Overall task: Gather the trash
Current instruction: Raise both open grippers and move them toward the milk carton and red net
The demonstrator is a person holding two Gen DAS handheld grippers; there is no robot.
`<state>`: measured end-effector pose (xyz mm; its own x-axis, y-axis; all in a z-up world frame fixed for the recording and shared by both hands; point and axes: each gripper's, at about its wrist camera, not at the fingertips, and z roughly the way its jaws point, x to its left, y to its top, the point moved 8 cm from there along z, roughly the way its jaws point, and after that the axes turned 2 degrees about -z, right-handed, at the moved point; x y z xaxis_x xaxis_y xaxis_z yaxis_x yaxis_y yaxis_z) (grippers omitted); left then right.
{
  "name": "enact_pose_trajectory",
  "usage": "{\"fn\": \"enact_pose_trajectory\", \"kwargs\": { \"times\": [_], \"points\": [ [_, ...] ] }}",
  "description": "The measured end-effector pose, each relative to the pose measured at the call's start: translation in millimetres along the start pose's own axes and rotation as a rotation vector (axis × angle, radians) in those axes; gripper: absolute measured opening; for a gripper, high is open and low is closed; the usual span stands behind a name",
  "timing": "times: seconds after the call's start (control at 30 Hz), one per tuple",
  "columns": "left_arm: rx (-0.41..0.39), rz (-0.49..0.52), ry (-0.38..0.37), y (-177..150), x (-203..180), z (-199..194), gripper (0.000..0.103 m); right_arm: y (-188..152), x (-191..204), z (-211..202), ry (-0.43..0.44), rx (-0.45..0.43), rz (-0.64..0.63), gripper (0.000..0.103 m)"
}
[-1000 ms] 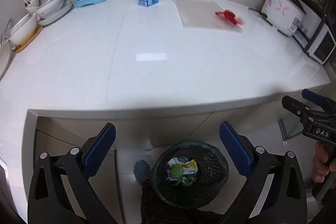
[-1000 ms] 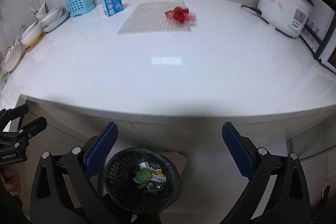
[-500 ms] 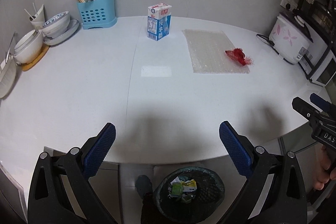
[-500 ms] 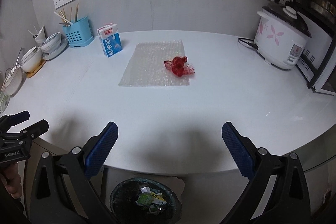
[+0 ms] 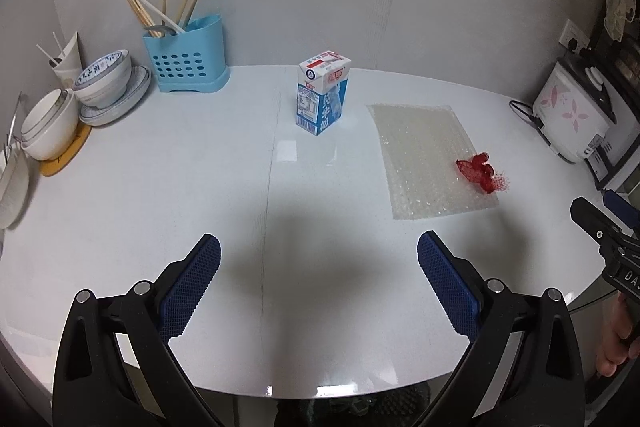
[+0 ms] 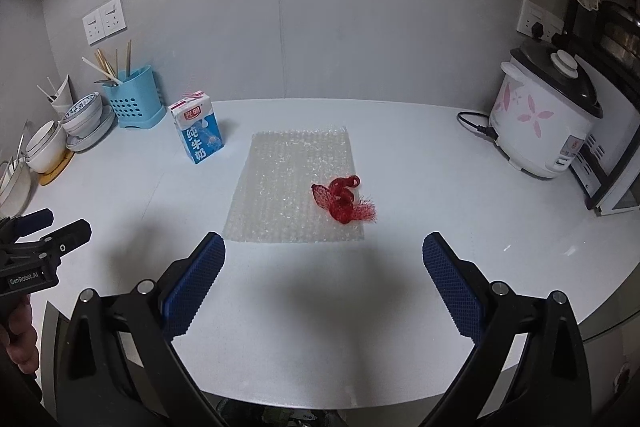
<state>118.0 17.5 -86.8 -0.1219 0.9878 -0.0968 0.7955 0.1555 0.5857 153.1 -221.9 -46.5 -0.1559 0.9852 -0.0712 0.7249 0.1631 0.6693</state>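
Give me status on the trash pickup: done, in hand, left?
Done: cannot judge; the bin below the counter edge is barely visible. In hand: nothing; left gripper and right gripper hover over the counter, jaws open and empty. Left: the red mesh scrap lying on the bubble wrap sheet, the sheet itself, and the upright milk carton.

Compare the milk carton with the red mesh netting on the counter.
The milk carton stands upright, a stiff box; the red mesh netting lies crumpled in a loose, low heap. The carton is blue and white with printed labels, the netting plain red with frayed strands. The carton stands directly on the white counter, beside the bubble wrap sheet, while the netting lies on that sheet's near right corner. Both sit untouched, ahead of the open grippers.
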Motion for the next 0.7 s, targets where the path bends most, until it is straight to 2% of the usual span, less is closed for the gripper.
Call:
{"fn": "enact_pose_trajectory", "kwargs": {
  "times": [0.27, 0.7],
  "points": [
    [-0.002, 0.009, 0.019, 40.9, 14.6, 35.4, 0.097, 16.5, -12.5, 45.3, -0.009, 0.064, 0.051, 0.095],
    [0.053, 0.036, 0.002, 68.1, 27.4, 126.6, 0.097, 8.8, -24.6, 126.0, -0.061, 0.206, 0.094, 0.095]
  ]
}}
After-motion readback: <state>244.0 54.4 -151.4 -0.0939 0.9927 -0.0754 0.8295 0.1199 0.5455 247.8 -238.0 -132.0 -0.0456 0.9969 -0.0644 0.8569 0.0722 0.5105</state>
